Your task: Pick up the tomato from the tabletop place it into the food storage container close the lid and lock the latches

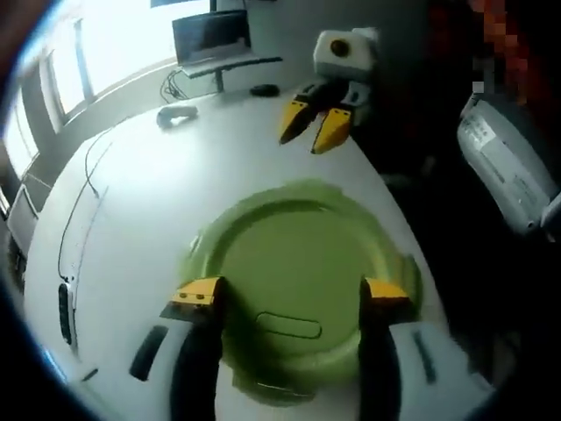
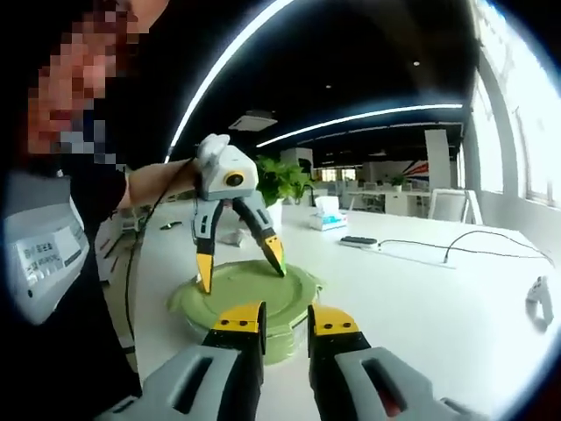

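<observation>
A round green food storage container (image 1: 298,281) stands on the white table (image 1: 166,193) with its lid on; a latch tab (image 1: 408,274) sticks out at its right side. My left gripper (image 1: 291,294) is open wide, its yellow-tipped jaws straddling the lid just above it. The right gripper view shows the left gripper (image 2: 239,267) standing tips-down over the green container (image 2: 250,303). My right gripper (image 2: 287,321) hovers before the container's near edge, jaws a narrow gap apart and nothing between them; the right gripper (image 1: 313,130) hangs beyond the lid in the left gripper view.
A laptop (image 1: 210,39), a mouse (image 1: 263,89) and a grey object (image 1: 175,114) lie at the table's far end, with a thin cable (image 1: 88,175) alongside. A person (image 2: 53,219) stands close beside the table. A plant (image 2: 280,180), a tissue box (image 2: 329,215) and a cable (image 2: 456,250) lie beyond.
</observation>
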### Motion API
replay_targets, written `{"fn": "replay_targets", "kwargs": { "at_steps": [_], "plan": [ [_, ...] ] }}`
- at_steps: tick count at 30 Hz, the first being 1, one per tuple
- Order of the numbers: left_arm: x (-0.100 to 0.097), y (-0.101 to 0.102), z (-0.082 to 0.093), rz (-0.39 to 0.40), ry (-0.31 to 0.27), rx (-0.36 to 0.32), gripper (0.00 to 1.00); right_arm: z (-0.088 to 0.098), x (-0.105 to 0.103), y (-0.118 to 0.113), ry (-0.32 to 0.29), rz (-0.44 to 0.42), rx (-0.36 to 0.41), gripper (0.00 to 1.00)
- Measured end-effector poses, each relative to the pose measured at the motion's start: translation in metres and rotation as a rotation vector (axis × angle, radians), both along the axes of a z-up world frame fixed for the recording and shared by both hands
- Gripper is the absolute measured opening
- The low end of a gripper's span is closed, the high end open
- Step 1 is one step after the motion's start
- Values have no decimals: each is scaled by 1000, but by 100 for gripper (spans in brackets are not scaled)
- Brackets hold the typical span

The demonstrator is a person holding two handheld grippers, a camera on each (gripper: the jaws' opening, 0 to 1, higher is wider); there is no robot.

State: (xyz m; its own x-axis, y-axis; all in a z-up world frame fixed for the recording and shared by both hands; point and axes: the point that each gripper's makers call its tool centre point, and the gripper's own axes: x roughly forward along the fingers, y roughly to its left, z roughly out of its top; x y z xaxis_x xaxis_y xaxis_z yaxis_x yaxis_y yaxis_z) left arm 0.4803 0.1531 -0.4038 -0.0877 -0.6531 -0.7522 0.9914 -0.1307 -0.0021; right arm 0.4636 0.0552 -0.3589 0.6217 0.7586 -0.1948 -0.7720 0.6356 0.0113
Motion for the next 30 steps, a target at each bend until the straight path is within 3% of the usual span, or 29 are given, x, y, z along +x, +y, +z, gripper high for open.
{"fn": "replay_targets", "kwargs": {
  "at_steps": [6, 11, 14, 22, 25, 29, 30],
  "plan": [
    [-5, 1, -2, -98, -2, 39, 59, 2, -4, 10, -24, 96, -93, 18],
    [-8, -9, -4, -127, -8, 37, 62, 1, -6, 18, -64, 187, -188, 18],
    [-9, -9, -4, -133, -10, 46, 62, 6, -6, 19, -110, 244, -228, 18],
    [-10, -7, -5, -117, -3, 29, 62, 4, -17, 33, -111, 329, -303, 18],
    [-10, -7, -5, -116, -5, 34, 61, 3, -25, 45, -66, 341, -282, 19],
    [-10, -6, -5, -119, -9, 56, 61, 4, -42, 70, 140, 304, -185, 20],
    [-10, -6, -5, -122, -10, 60, 61, 4, -44, 74, 138, 300, -193, 19]
  ]
}}
